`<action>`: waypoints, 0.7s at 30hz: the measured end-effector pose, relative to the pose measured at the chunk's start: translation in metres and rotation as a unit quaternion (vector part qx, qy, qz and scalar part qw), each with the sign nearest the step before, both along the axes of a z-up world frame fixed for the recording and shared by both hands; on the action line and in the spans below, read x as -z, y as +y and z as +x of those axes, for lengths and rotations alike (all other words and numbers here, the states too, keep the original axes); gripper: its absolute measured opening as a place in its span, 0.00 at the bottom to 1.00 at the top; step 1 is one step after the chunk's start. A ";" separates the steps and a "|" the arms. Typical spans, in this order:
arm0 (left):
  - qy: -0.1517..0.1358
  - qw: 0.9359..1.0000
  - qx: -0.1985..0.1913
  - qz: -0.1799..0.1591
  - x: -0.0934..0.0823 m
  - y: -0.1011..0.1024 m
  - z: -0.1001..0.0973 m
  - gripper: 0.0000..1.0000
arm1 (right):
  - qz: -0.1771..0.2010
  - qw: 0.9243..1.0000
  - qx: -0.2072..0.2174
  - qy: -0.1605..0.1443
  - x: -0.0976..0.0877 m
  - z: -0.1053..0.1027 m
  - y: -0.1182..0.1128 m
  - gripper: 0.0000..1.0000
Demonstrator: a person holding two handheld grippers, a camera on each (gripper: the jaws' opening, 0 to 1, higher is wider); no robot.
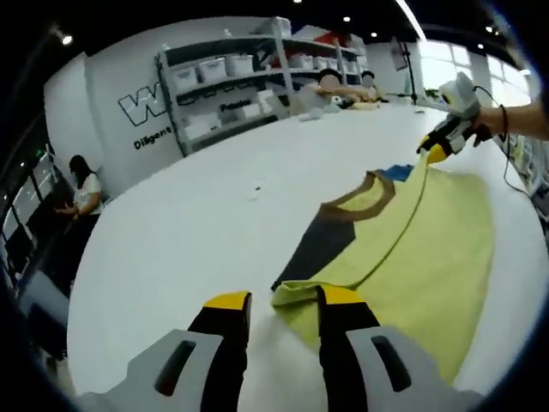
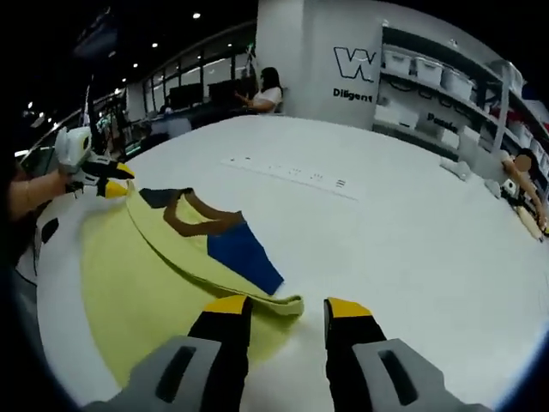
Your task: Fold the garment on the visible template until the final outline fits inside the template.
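A yellow-green garment (image 1: 429,257) with a brown collar (image 1: 360,199), a dark grey sleeve (image 1: 322,245) and a blue sleeve (image 2: 242,253) lies on the white table (image 1: 197,232), one long side folded over. In the left gripper view, my left gripper (image 1: 286,300) stands open with a folded corner of the garment between its yellow tips. The right gripper (image 1: 442,148), held in a hand, is at the far corner. In the right gripper view, my right gripper (image 2: 287,306) is open around the other folded corner, and the left gripper (image 2: 110,182) sits at the far end.
Shelving with white bins (image 1: 223,86) stands past the table's far side. One person (image 1: 81,193) stands by the table's left end, and others sit at the far end (image 1: 347,86). A strip of small marks (image 2: 292,176) lies on the table beyond the garment.
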State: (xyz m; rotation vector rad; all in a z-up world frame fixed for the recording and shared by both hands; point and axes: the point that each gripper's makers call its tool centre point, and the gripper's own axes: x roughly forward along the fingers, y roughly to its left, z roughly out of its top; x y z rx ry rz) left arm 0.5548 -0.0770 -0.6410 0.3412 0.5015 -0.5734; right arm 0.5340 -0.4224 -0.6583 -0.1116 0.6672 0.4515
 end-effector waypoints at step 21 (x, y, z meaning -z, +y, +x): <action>0.067 0.994 -0.069 -0.054 0.025 0.005 0.016 0.21 | 0.071 0.993 0.090 0.032 0.012 0.009 -0.002 0.15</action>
